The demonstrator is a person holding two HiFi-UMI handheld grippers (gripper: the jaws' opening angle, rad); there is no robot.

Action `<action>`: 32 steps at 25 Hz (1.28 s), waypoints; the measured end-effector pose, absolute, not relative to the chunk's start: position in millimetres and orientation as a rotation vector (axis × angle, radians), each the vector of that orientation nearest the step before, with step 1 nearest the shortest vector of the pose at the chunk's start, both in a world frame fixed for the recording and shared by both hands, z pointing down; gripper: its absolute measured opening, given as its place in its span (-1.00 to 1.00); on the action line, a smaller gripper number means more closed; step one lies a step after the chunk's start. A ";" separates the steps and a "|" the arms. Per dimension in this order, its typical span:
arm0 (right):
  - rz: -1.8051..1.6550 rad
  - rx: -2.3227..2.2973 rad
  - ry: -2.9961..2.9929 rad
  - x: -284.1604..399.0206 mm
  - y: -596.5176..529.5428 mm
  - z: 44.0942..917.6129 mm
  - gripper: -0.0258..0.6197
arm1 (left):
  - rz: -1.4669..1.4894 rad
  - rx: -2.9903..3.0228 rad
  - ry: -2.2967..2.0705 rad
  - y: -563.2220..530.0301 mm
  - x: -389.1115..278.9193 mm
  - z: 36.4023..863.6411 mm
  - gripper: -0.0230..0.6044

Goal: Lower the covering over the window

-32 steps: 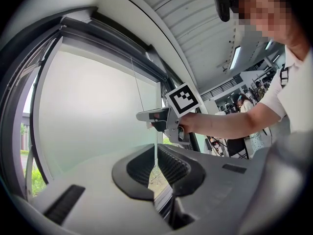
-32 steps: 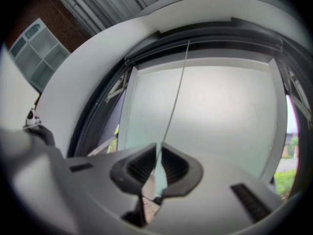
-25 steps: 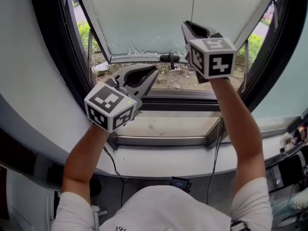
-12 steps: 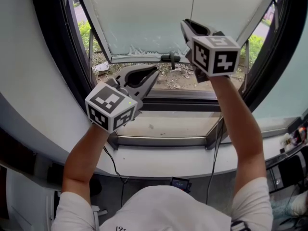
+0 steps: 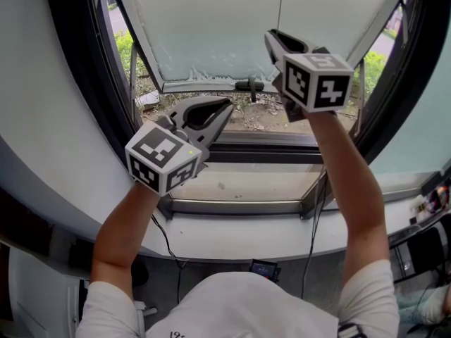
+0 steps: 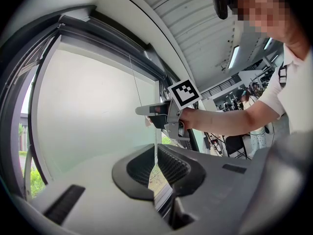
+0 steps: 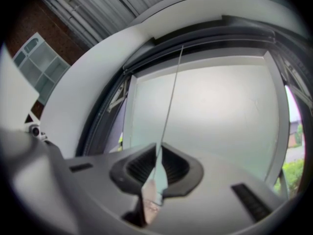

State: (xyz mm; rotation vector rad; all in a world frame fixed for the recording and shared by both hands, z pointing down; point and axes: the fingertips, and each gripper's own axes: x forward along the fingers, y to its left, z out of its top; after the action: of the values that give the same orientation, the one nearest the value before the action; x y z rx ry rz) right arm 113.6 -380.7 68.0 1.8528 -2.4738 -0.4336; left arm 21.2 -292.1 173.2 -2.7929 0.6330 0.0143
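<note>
A: Obs., nearest first. Left tool [image 6: 156, 150] is held low, above the white window ledge [image 5: 232, 239]. Its jaws are clenched at the tips on the thin white pull cord [image 7: 171, 92]. Right tool [image 7: 157, 147] is higher and further in, also clamped on that cord, which leaves its jaws and climbs to the top of the frame.

B: And the covering?

A: Pale translucent roller blind [image 5: 211, 27] hangs over the upper glass of the dark-framed window [image 5: 99, 97]. Its grey bottom rail [image 5: 204, 85] stops well above the sill, with greenery showing beneath.

B: Orientation?

A: The cord's long axis runs straight up and down, in front of the blind's face. The rail lies level, side to side. The sheet hangs from the top, free edge pointing down.

B: Method note for this step?

A: My judgement: haul hand over hand. Keep one tool gripping while the other re-grips higher. Draw along the cord's own line, not sideways, so it neither slips through the pads nor rubs the frame. Watch that the rail descends level. Whether this strand lowers or raises, I cannot tell from here.
</note>
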 end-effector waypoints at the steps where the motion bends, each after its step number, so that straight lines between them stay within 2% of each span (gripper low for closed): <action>1: -0.434 1.853 -2.479 113.8 -380.1 67.6 -0.78 | 0.012 -2.792 0.633 -292.1 21.3 173.8 -0.85; 14: -0.537 1.871 -2.296 123.2 -380.5 80.6 -0.85 | -0.009 -2.765 0.646 -296.0 16.4 171.0 -0.85; 32: -0.989 1.628 -1.766 106.8 -365.0 89.5 -0.85 | -0.055 -2.703 0.661 -299.7 7.6 162.5 -0.85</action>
State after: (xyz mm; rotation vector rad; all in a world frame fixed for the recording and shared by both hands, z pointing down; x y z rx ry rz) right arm 106.8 -365.0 89.5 1.6284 -1.7661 -0.9889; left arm 7.6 -299.7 162.5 -2.7031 0.6612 -0.0546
